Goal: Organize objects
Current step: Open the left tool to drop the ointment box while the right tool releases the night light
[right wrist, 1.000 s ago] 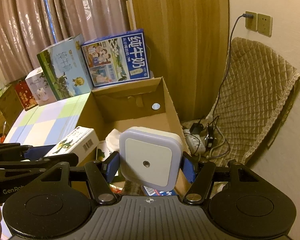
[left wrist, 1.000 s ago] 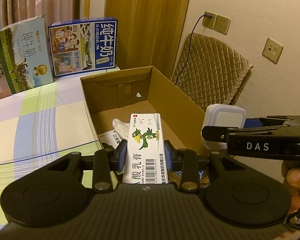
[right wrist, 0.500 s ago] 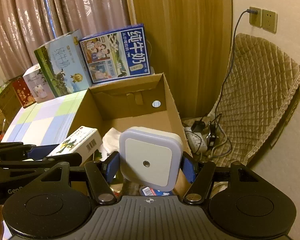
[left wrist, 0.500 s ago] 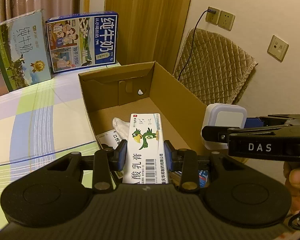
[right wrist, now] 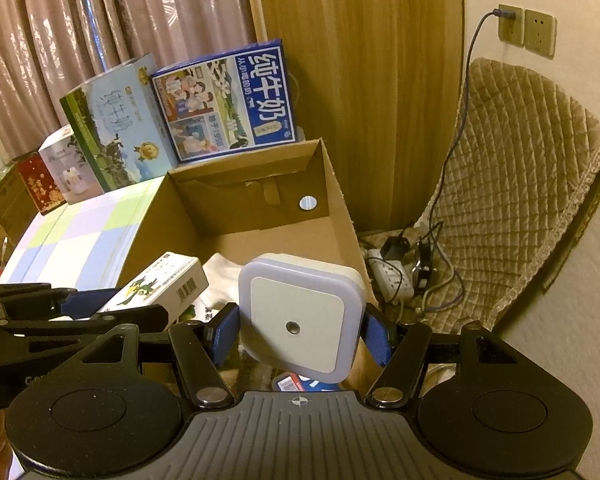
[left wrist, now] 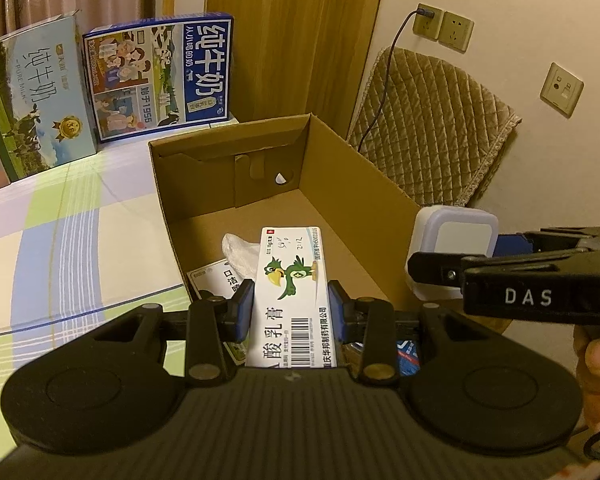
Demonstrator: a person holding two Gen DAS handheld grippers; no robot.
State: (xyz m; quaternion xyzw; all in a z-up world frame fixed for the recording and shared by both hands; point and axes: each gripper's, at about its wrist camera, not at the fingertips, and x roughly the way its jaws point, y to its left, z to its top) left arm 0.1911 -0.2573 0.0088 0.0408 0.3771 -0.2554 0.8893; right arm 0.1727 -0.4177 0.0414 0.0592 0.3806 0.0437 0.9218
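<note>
Ointment box point(left wrist: 290, 284), white with a green parrot print and a barcode, clamped between the blue pads of the left gripper point(left wrist: 290, 312), held flat above the near end of the open cardboard box point(left wrist: 364, 200). Same ointment box shows in the right view point(right wrist: 160, 286), to the left of the night light.

Night light point(right wrist: 300, 320), square, white with a pale rim and a small round sensor in the middle, clamped between the blue pads of the right gripper point(right wrist: 300, 336). It sits over the near right wall of the cardboard box point(right wrist: 336, 216). In the left view the night light point(left wrist: 454, 240) is just beside the box's right wall, right gripper point(left wrist: 432, 268) coming in from the right side with "DAS" on its body, fingers of a hand point(left wrist: 598, 368) behind it.

Inside the cardboard box: crumpled white plastic bag point(left wrist: 238, 250), a flat white packet with print point(left wrist: 216, 278) at the near left corner, and a blue packet point(right wrist: 300, 382) partly hidden under the grippers. Far end of the box is bare.

Cardboard box rests on a checked tablecloth point(left wrist: 60, 240). Behind it, upright: blue milk carton case point(left wrist: 160, 80) and green milk carton case point(left wrist: 32, 100). Right of the box: quilted brown cover point(left wrist: 432, 136), cable plugged into a wall socket point(left wrist: 428, 20), power strip on the floor point(right wrist: 392, 280). Curtains point(right wrist: 100, 20) at the back.
</note>
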